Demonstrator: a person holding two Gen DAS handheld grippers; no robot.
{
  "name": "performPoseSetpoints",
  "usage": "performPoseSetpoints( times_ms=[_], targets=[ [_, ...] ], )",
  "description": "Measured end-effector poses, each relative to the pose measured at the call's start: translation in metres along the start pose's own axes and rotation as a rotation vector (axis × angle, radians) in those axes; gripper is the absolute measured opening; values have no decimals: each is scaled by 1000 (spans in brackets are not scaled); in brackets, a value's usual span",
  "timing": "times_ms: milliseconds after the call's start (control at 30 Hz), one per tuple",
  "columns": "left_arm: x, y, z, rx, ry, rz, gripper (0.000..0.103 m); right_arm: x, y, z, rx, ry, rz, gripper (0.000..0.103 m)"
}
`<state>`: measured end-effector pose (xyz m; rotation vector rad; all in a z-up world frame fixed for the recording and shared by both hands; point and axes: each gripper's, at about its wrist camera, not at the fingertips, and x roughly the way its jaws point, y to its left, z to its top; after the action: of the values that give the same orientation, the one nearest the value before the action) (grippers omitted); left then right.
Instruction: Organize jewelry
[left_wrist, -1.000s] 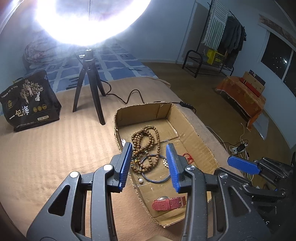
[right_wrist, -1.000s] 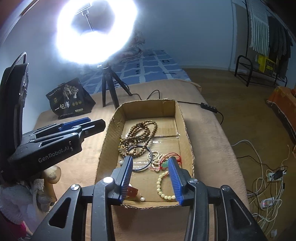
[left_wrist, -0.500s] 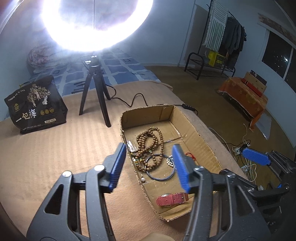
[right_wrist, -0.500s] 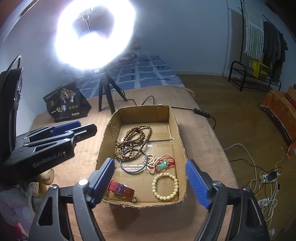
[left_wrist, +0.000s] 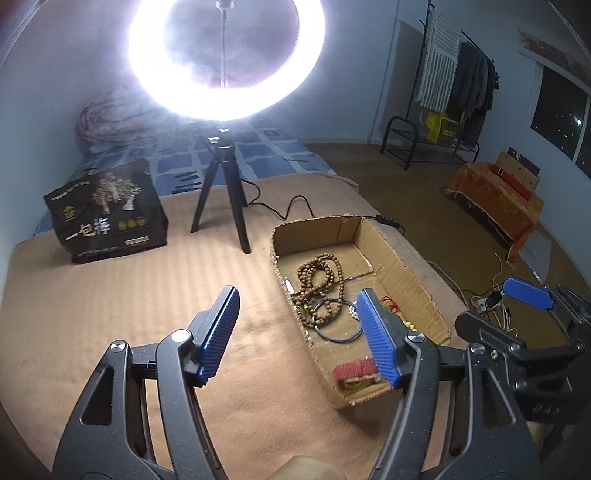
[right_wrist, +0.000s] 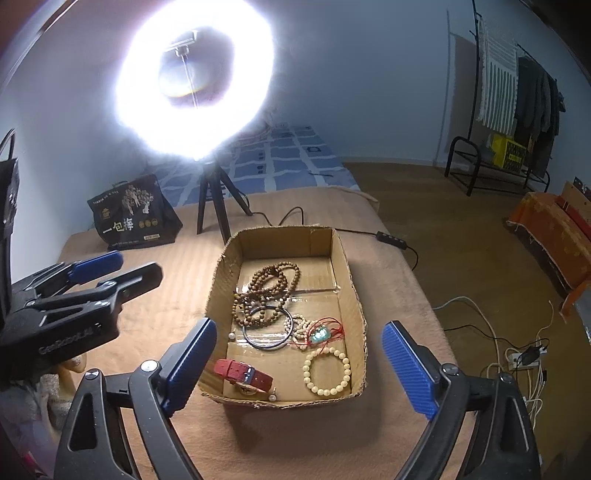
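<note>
An open cardboard box (right_wrist: 341, 266) (left_wrist: 402, 269) sits on the tan bed cover. It holds a brown wooden bead necklace (right_wrist: 267, 286) (left_wrist: 319, 280), a dark bangle (right_wrist: 267, 328), a red watch strap (right_wrist: 243, 374) (left_wrist: 356, 371), a cream bead bracelet (right_wrist: 327, 371) and a green pendant on red cord (right_wrist: 319, 334). My left gripper (left_wrist: 299, 332) is open and empty, above the cover left of the box. My right gripper (right_wrist: 306, 365) is open and empty, above the box's near end.
A ring light on a black tripod (left_wrist: 221, 199) (right_wrist: 212, 206) stands behind the box, its cable (left_wrist: 288, 208) trailing right. A black printed bag (left_wrist: 105, 212) sits at the back left. The bed edge drops to floor and cables (right_wrist: 517, 354) on the right.
Both grippers have opened wide and pulled back and up from the box. The left gripper has shifted left, off the box and over the cover.
</note>
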<state>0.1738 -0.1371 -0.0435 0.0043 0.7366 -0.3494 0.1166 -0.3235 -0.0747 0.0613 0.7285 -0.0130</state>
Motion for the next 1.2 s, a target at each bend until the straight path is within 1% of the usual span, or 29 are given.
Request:
performPoseSetpoints(
  times_ms=[200, 300, 433, 500, 533, 633, 733, 800, 833, 933, 1067, 1200],
  targets=[
    [-36, 5, -11, 23, -36, 16, 69, -23, 5, -5, 0, -25, -1, 94],
    [-57, 7, -21, 36, -60, 18, 76, -33, 7, -9, -2, -41, -6, 94],
    [-77, 9, -32, 40, -76, 24, 78, -46, 14, -14, -25, -71, -22, 94],
    [-86, 8, -36, 49, -80, 34, 78, -51, 16, -16, -33, -86, -30, 97],
    [-91, 7, -38, 50, -88, 41, 78, -54, 17, -17, -32, -97, -35, 103],
    [-105, 2, -44, 64, -115, 56, 88, -63, 18, -20, -27, -130, -47, 103],
    [-114, -1, -49, 73, -127, 56, 91, -68, 19, -23, -35, -145, -56, 103],
    [-119, -3, -52, 78, -131, 60, 97, -70, 19, -24, -39, -150, -62, 103],
    [-121, -3, -54, 79, -135, 67, 103, -71, 18, -25, -41, -155, -68, 103],
    [-128, -3, -58, 76, -155, 91, 103, -74, 18, -25, -45, -170, -82, 103],
    [-129, -1, -60, 84, -163, 130, 103, -72, 16, -25, -39, -173, -99, 103],
    [-126, 2, -62, 85, -155, 137, 103, -67, 17, -25, -40, -157, -96, 103]
  ],
)
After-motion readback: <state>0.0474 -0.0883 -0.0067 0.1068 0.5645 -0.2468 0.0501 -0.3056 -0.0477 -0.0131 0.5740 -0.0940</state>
